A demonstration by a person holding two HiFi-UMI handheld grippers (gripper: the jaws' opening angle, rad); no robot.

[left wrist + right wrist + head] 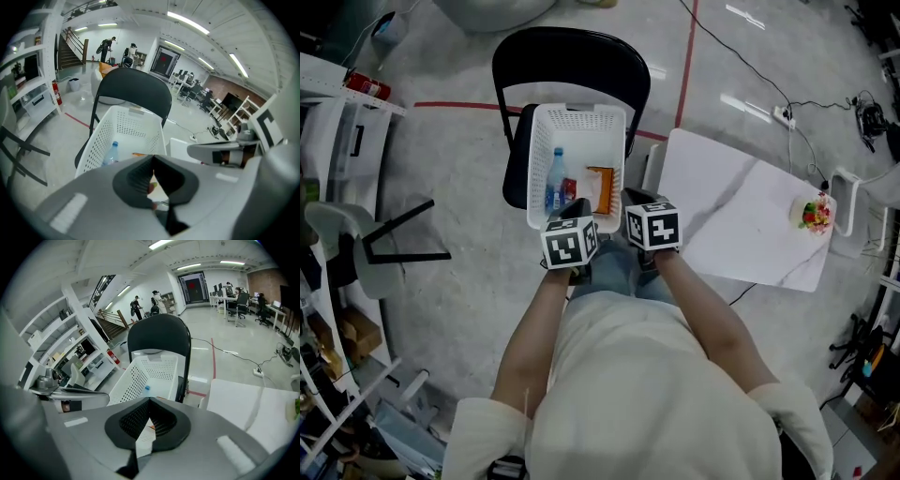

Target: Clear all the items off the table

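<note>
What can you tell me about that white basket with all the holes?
The basket is white, plastic-looking, rectangular, with rows of little holes in its walls and a solid rim. It is upright, open on top, over a black chair's seat. Inside lie a bottle, an orange packet and something red. The left gripper and right gripper are shut on its near rim.

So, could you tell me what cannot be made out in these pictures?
- Small colourful thing on the table: too small in the head view, cut by the edge in the right gripper view.
- Red thing in the basket: partly behind the left gripper, print too small.
- Whether the right gripper or the left pinches the basket rim: marker cubes cover it.
</note>
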